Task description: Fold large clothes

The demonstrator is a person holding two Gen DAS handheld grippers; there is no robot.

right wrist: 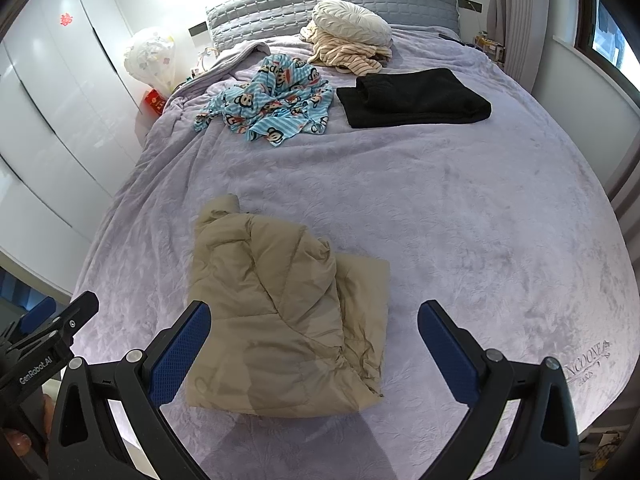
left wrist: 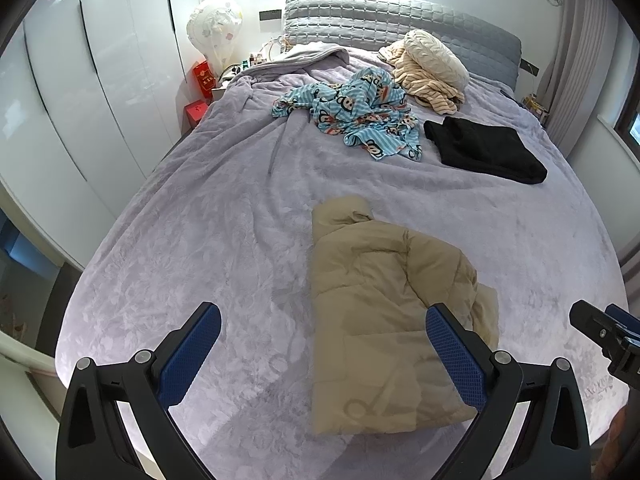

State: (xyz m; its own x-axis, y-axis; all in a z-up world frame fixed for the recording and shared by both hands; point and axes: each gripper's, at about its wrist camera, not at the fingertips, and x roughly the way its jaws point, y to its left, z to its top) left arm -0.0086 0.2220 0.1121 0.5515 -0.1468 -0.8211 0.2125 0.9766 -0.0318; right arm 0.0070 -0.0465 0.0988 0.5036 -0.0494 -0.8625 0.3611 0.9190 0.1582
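A tan puffer jacket (left wrist: 384, 320) lies folded into a compact bundle on the lilac bedspread (left wrist: 200, 240), near the bed's foot; it also shows in the right wrist view (right wrist: 280, 312). My left gripper (left wrist: 324, 320) is open and empty, held above the jacket's near left part. My right gripper (right wrist: 314, 316) is open and empty, held above the jacket's near right part. Each gripper's body shows at the edge of the other's view.
A crumpled blue monkey-print garment (left wrist: 360, 116) lies mid-bed. A folded black garment (left wrist: 484, 148) lies to its right. A cream striped blanket and round pillow (left wrist: 432, 68) sit by the grey headboard. White wardrobes (left wrist: 80, 100) stand left. A curtain and window are right.
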